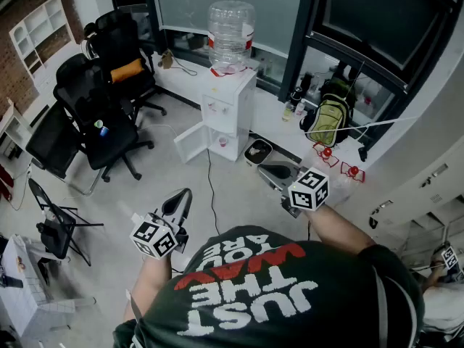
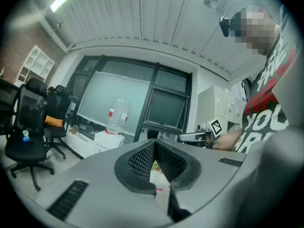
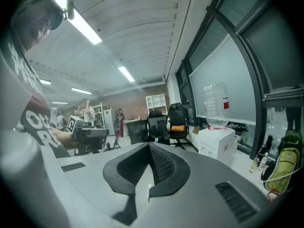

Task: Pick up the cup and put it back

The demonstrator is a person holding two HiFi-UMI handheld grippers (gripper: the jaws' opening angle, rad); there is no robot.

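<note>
Left gripper (image 2: 155, 146): fingers closed, empty; right gripper (image 3: 150, 148): fingers closed, empty; both held over floor (image 1: 232, 191) before water dispenser (image 1: 226, 114); cup: whereabouts cannot be told; 1 small green-blue item (image 1: 100, 127) on black chair (image 1: 119, 140) seat.

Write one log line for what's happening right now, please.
left tongs: shut, empty | right tongs: shut, empty | held: nothing | ahead: water dispenser on floor
</note>
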